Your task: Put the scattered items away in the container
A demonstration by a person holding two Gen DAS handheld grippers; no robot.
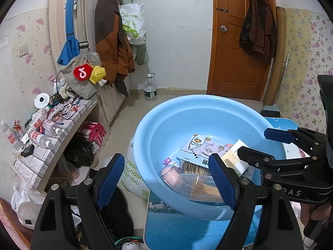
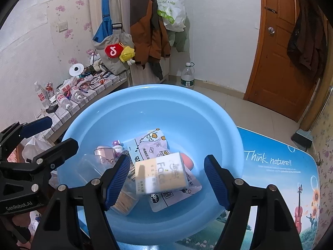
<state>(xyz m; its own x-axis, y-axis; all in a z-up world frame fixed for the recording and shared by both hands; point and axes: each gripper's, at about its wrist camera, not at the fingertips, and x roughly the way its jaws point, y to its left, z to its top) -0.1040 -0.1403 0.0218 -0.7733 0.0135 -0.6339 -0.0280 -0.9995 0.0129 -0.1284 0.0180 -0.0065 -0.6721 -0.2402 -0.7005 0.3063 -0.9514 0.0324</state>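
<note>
Right wrist view – both tongs (image 2: 166, 180) (image 1: 168, 179) gape wide over the basin (image 2: 145, 95); the table (image 2: 270, 166) reads "Think nature!!".

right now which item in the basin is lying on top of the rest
The white-and-tan tissue pack. It rests across the duck-print pouch, while the pink bottle and the clear box of sticks sit lower in the blue basin.

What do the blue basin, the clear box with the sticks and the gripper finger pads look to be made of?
Blue basin: smooth, slightly glossy moulded plastic, judging by its soft sheen and thin rolled rim.
Clear box: transparent hard plastic; the tan sticks show through its walls. The sticks could be wood or bamboo, too small to tell.
Finger pads: blue, finely ribbed and matte, probably rubber or soft plastic, on black plastic-looking arms.
</note>
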